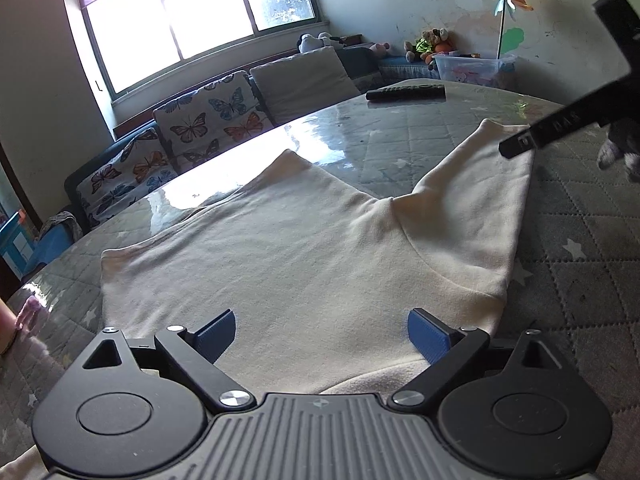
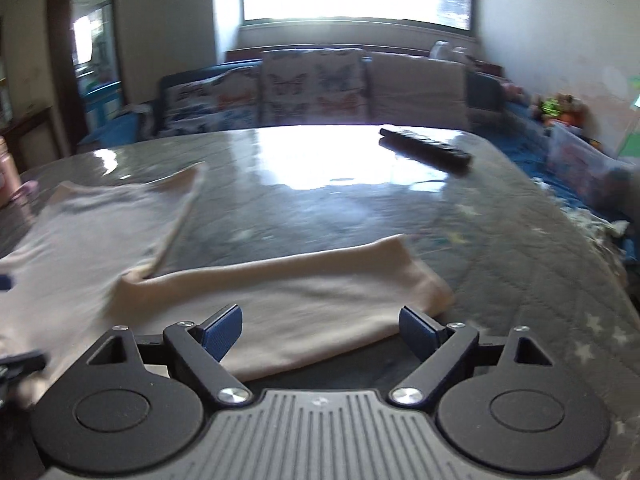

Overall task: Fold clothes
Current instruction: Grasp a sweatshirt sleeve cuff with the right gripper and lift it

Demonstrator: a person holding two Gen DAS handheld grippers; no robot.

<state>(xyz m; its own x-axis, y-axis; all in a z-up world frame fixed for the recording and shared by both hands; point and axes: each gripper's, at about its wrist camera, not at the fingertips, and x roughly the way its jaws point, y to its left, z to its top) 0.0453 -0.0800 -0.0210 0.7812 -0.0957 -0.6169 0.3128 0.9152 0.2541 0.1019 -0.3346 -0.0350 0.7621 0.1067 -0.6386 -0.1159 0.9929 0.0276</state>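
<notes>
The cream garment (image 1: 304,248) lies spread flat on the table (image 1: 400,140), which carries a quilted grey cover with white stars under a glossy clear sheet. In the left wrist view, 2 sleeve-like ends point toward the far edge of the table, with bare table surface between them.

The left gripper (image 1: 322,334) sits low over the near part of the garment. Its 2 blue pads (image 1: 216,334) stand spread wide apart. Cream fabric shows in the gap between them, but neither pad presses on it.

The right gripper (image 2: 320,330) is over the near edge of 1 folded sleeve section (image 2: 304,300), close to its right-hand end. Its 2 blue pads (image 2: 222,332) are likewise spread wide, with fabric visible between them and no pinch on it. This view is blurred.

In the left wrist view, part of the right gripper's black finger (image 1: 532,136) appears at the upper right, above the end of the right-hand sleeve.

A black remote control (image 1: 406,92) lies on the far part of the table, well apart from the garment. A sofa with butterfly-print cushions (image 1: 204,116) stands behind the table, under a bright window (image 1: 192,12).
</notes>
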